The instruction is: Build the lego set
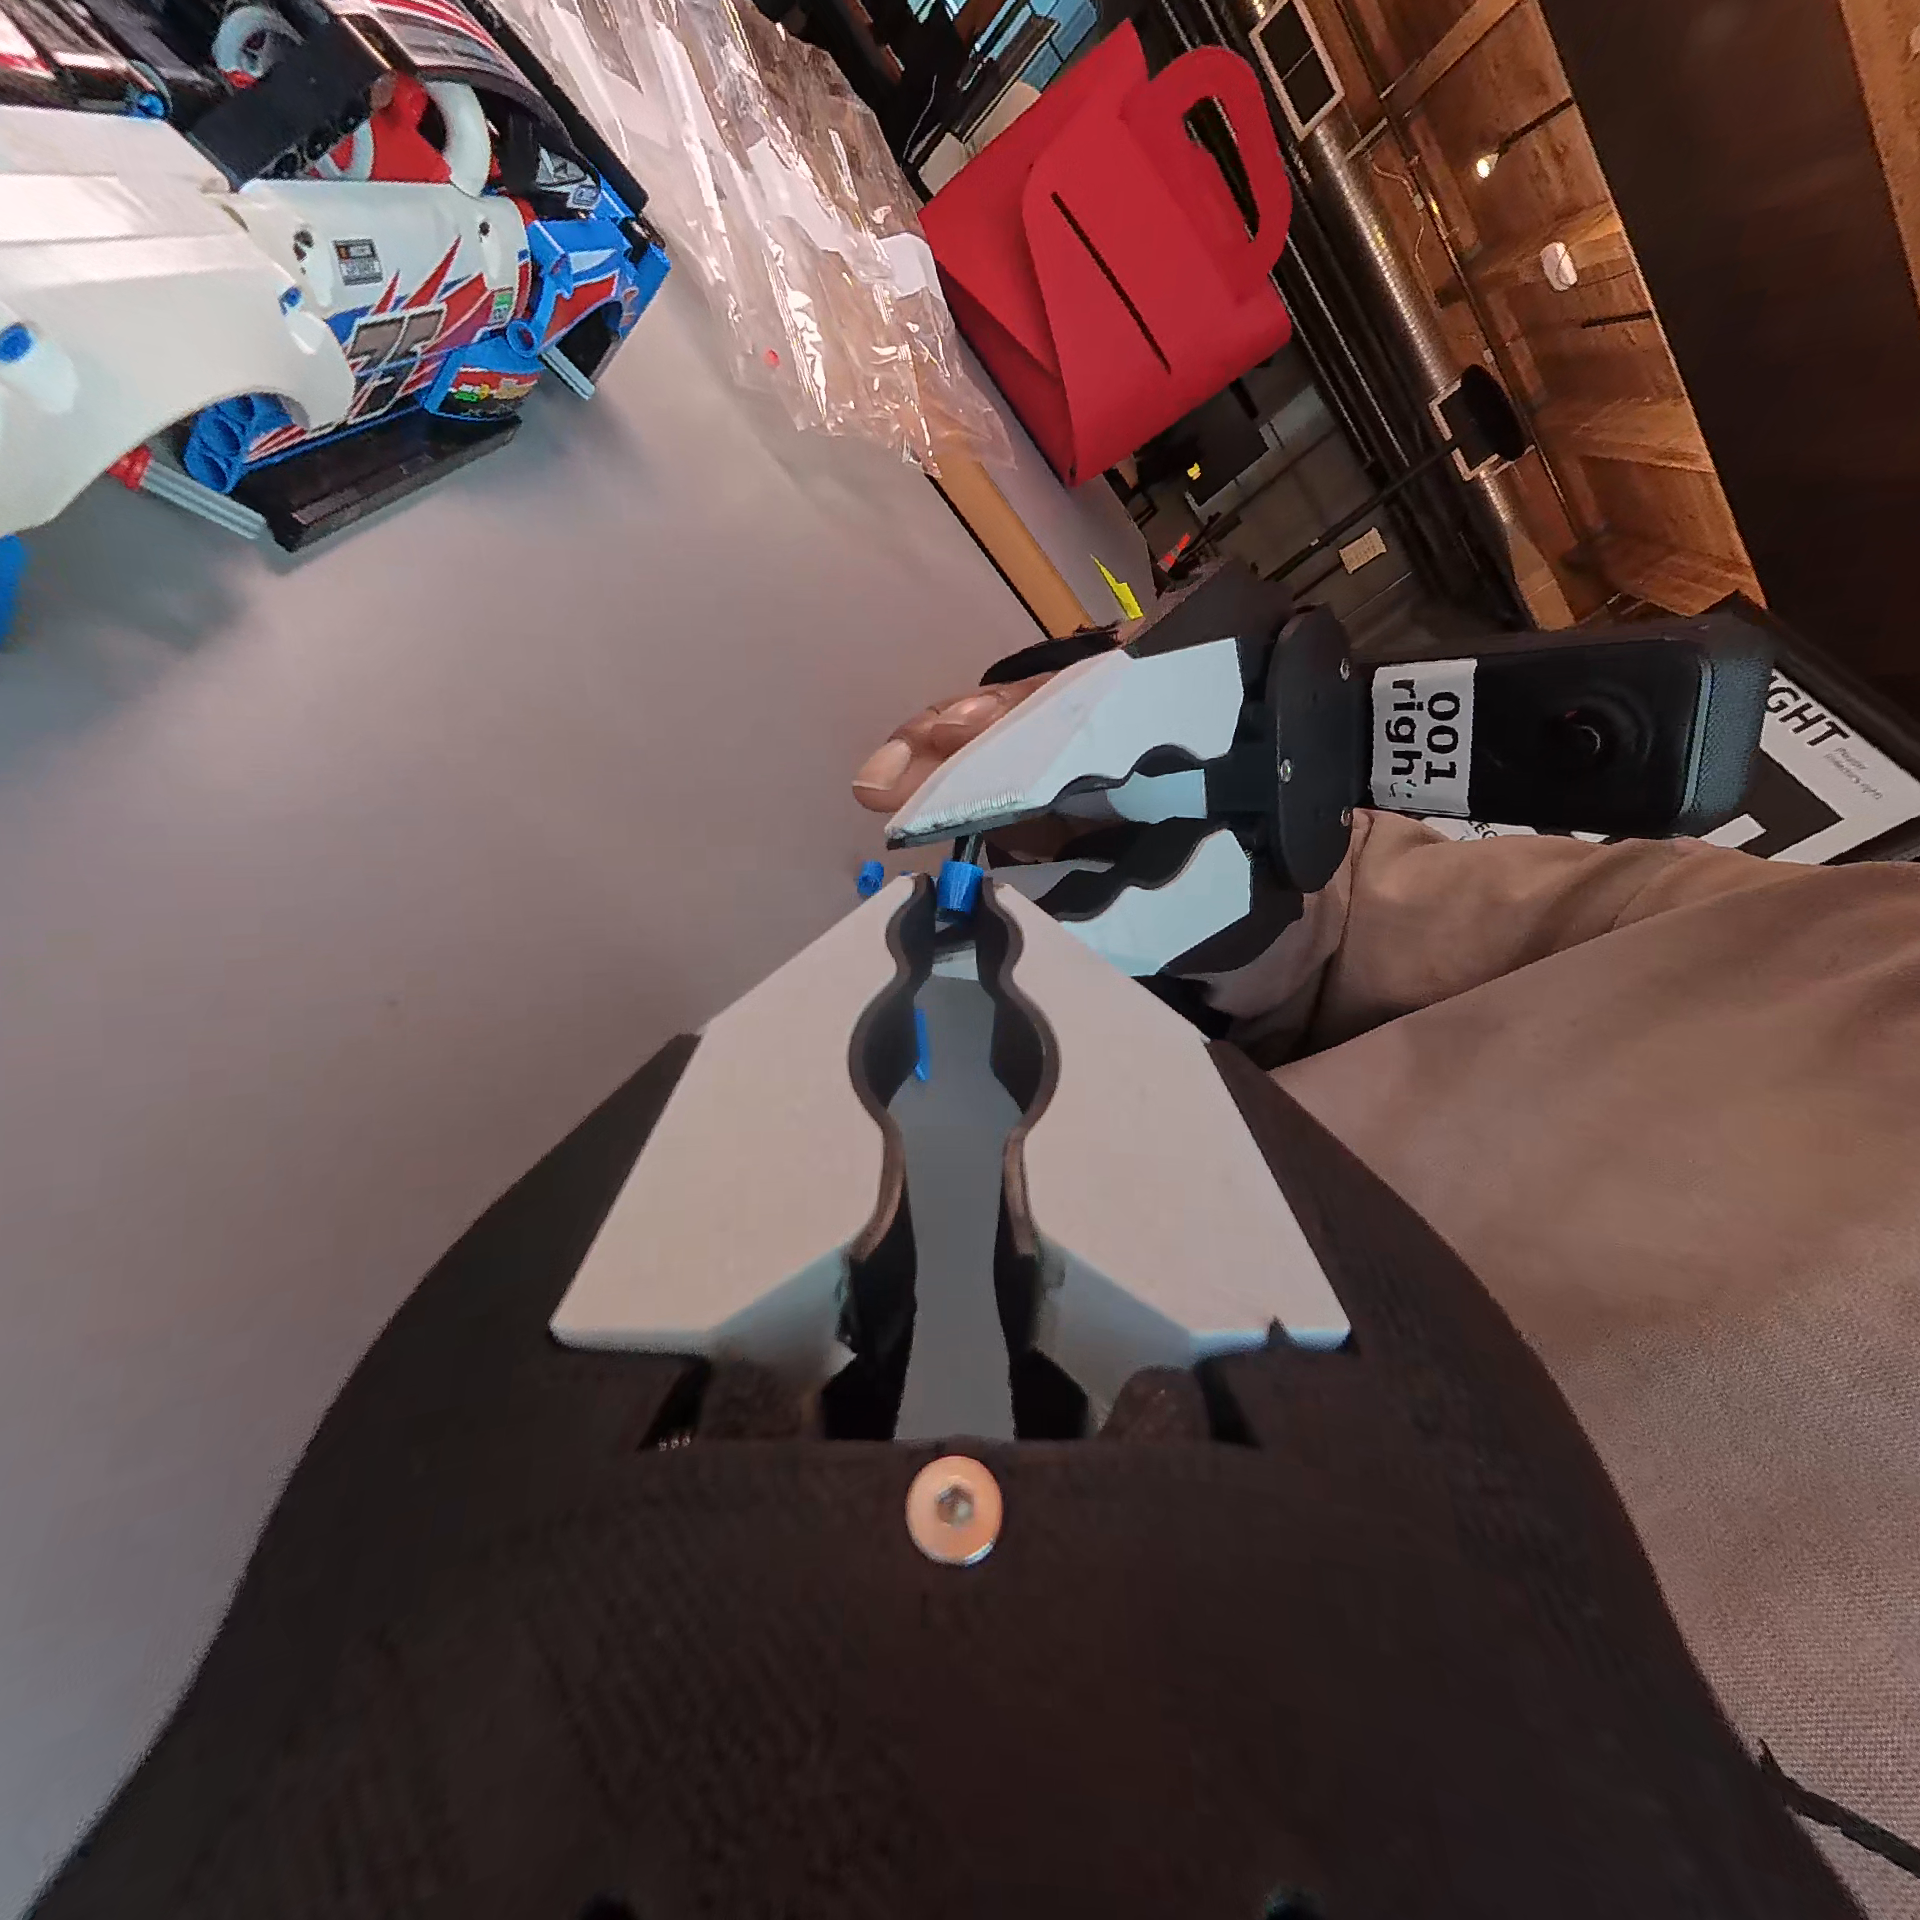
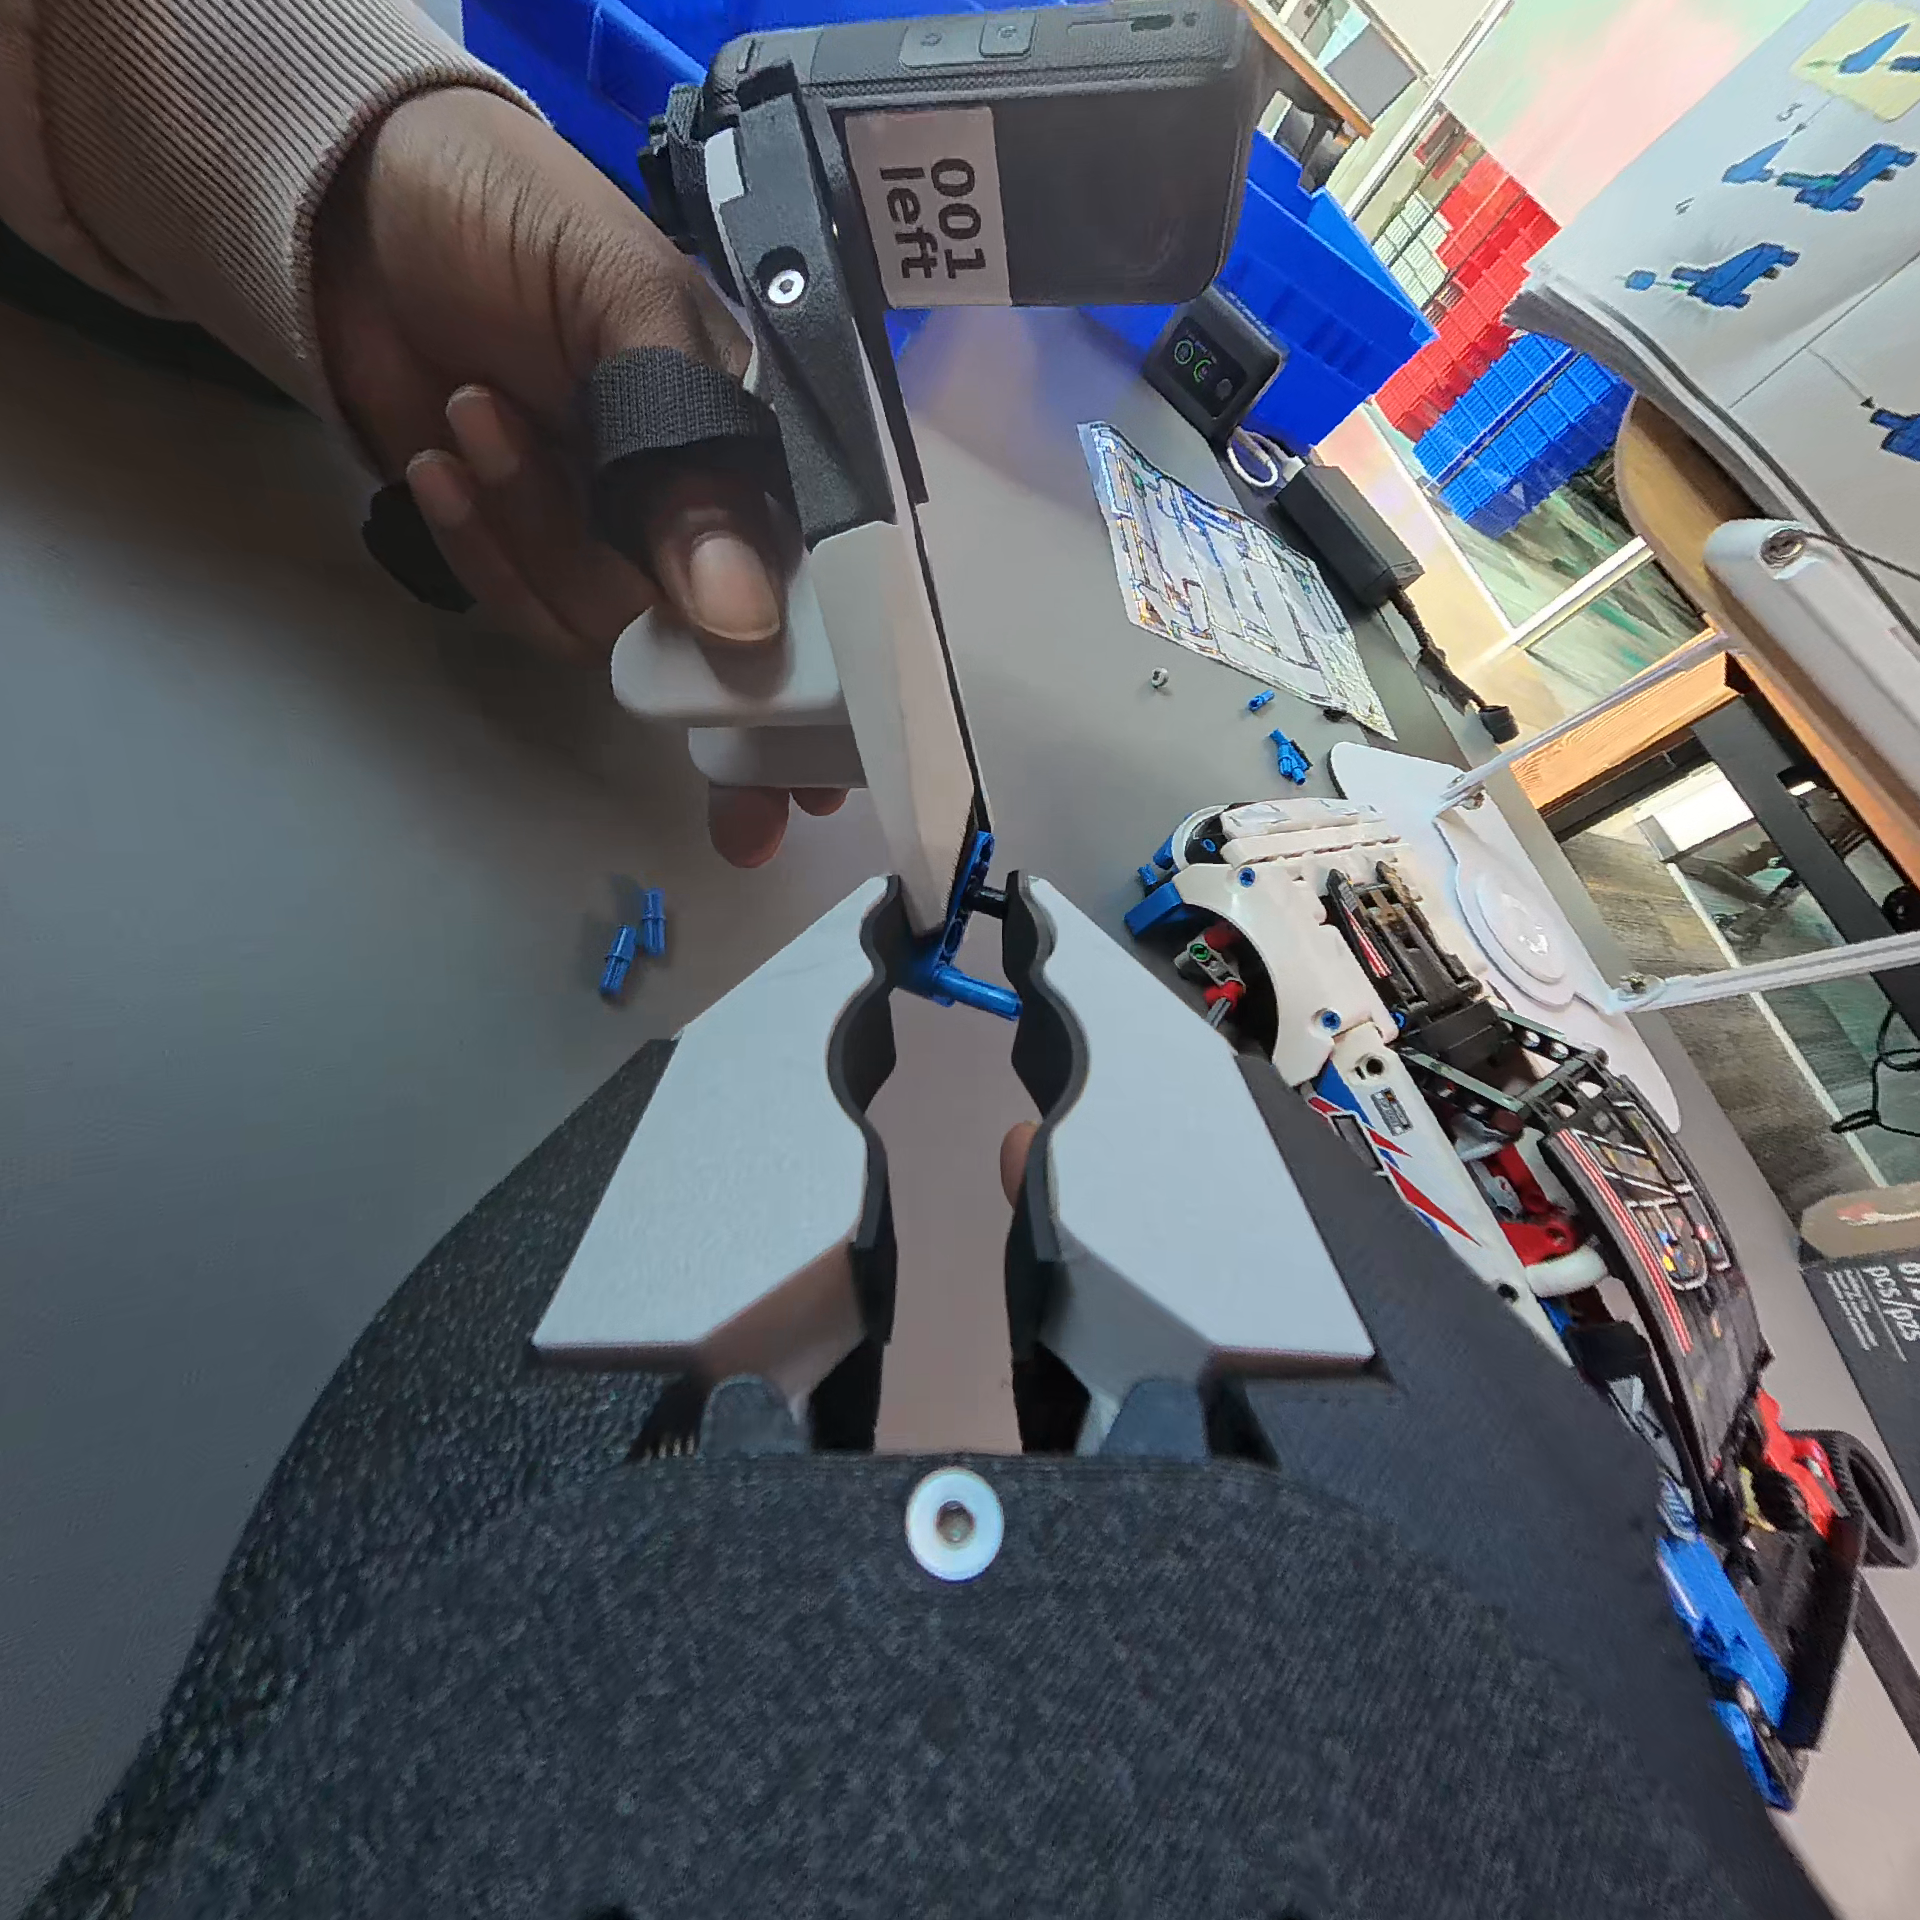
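Left tool (image 2: 940, 914) clamped on blue beam (image 2: 961, 904), held above tabletop (image 1: 468, 779). Right tool (image 2: 951, 935) nipped on black pin (image 2: 992, 900). Judgement: keep pin square to hole, press slowly.

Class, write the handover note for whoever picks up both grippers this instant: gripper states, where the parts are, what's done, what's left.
Left gripper: shut on a small blue beam piece, held above the table.
Right gripper: pinching a black pin at that piece, tips meeting the left's.
Mostly built race car sits aside; loose blue pins lie on the table.
Left: seat the pin, then add the subassembly to the car.
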